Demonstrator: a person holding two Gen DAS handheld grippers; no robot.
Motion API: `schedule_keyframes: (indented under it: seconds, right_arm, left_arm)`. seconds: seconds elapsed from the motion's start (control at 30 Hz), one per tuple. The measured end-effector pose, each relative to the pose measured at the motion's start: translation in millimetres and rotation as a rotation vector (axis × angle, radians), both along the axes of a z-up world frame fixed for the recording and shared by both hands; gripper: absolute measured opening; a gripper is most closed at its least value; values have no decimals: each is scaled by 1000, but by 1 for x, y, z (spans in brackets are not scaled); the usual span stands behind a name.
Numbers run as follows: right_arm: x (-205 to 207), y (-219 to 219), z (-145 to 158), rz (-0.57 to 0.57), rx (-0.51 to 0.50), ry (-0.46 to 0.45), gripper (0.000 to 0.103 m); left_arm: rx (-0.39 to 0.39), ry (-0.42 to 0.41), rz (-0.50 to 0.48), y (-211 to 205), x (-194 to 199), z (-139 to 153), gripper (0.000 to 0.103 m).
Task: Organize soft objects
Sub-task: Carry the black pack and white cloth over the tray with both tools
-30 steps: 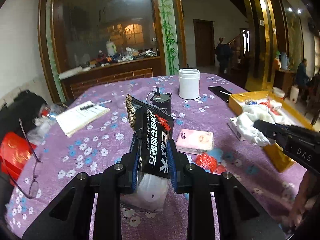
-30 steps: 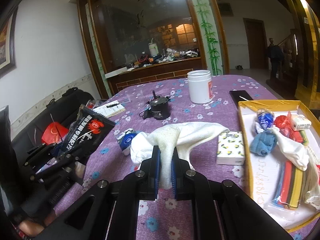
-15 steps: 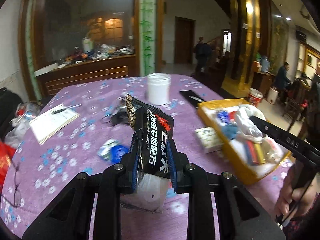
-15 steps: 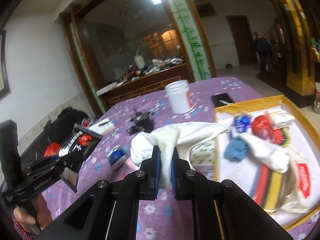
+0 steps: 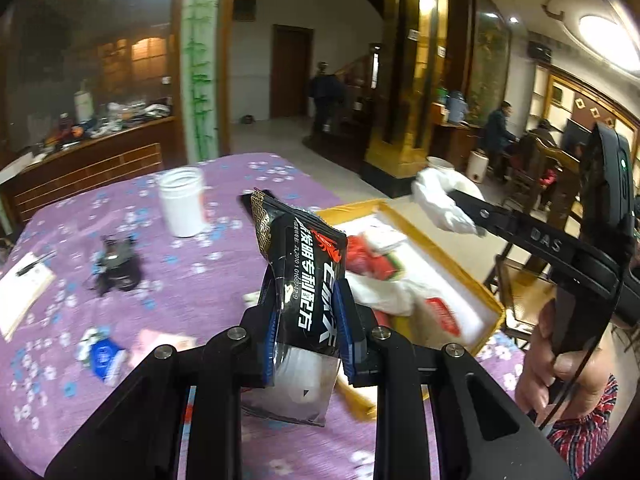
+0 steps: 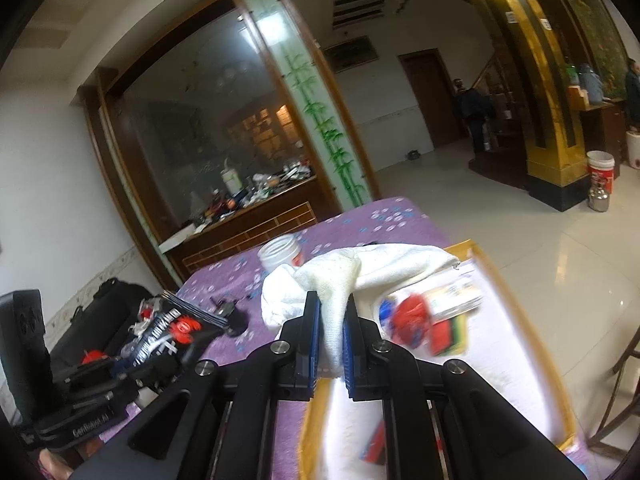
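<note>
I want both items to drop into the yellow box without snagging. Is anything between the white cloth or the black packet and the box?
Nothing visible blocks either. The white cloth hangs in the right gripper above the yellow box, open-topped but already part full. The black packet in the left gripper has open air towards it.

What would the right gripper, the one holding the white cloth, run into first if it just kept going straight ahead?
Probably the yellow tray: the right gripper, shut on the white cloth, points over its near end. Depth is unclear, so it might overshoot.

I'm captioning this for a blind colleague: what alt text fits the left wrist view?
The left gripper clamps a black snack packet above a purple floral tablecloth; beyond, the right gripper carries a white cloth over a yellow tray.
</note>
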State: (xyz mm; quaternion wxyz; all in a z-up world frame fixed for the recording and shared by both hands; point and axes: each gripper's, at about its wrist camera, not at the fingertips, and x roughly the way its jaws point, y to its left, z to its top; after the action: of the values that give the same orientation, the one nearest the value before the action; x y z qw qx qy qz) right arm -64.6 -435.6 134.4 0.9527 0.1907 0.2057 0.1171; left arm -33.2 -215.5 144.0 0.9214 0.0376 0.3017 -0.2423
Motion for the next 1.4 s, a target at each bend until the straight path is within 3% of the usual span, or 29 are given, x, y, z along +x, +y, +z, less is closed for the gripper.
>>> schedule_keyframes:
  seconds: [0.2,0.43,0.73,1.13,1.23,1.3,1.4]
  right_arm:
    - [9,-27,-5,-48,7,35,11]
    - [35,-46,-43,-78,26,161,11]
    - [65,-56,-87,-91,17,318,11]
    - [73,-51,-102,-97,-7,378,14]
    - [73,-50,-103,-97,-4,386,15]
    - [72,-50,-101,-99,-6,382,17]
    - [69,-52,-97,-105,-3,370,35]
  left_arm:
    - [-1,62,-83,-42,1,-23,22]
    - [13,155,-131,-70,4,-52,22]
    - [48,179,-153,-91,-1,-70,22]
    - [66,184,-165,-95,2,-83,22]
    - [71,178,-166,-96,1,-83,26]
    - [67,191,-175,-96,1,-83,34]
    - [67,183,-171,-96,-1,-82,44]
